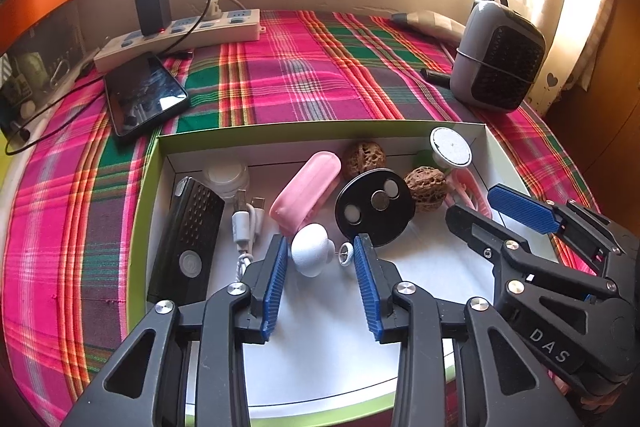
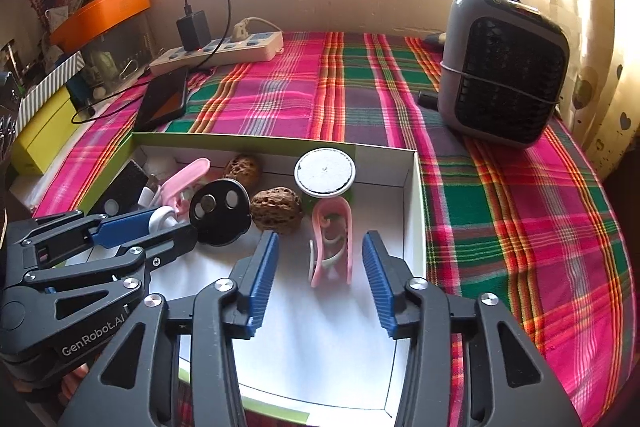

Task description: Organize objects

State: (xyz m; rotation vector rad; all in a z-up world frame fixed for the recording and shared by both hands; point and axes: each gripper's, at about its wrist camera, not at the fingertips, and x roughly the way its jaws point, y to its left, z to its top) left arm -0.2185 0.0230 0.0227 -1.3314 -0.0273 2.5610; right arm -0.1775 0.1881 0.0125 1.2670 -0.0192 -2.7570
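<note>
A white box with green sides (image 1: pixel 156 163) (image 2: pixel 416 195) holds several small items. My left gripper (image 1: pixel 321 247) is open over the box, its fingers on either side of a white mushroom-shaped knob (image 1: pixel 311 254) and a small pin (image 1: pixel 345 253). My right gripper (image 2: pixel 320 247) is open, its fingers on either side of a pink clip (image 2: pixel 332 243). Also in the box are a black disc (image 1: pixel 374 211) (image 2: pixel 220 211), two walnuts (image 1: pixel 425 188) (image 1: pixel 364 155), a pink case (image 1: pixel 306 185), a black remote (image 1: pixel 188 239), a white cable (image 1: pixel 246 227) and a round silver lid (image 1: pixel 450 147) (image 2: pixel 325 171).
The box sits on a plaid cloth (image 1: pixel 304 75). A grey fan heater (image 1: pixel 498 61) (image 2: pixel 504 71) stands at the back right. A phone (image 1: pixel 146 95) and a power strip (image 1: pixel 180 35) with a charger lie at the back left. An orange box (image 2: pixel 104 13) is at the far left.
</note>
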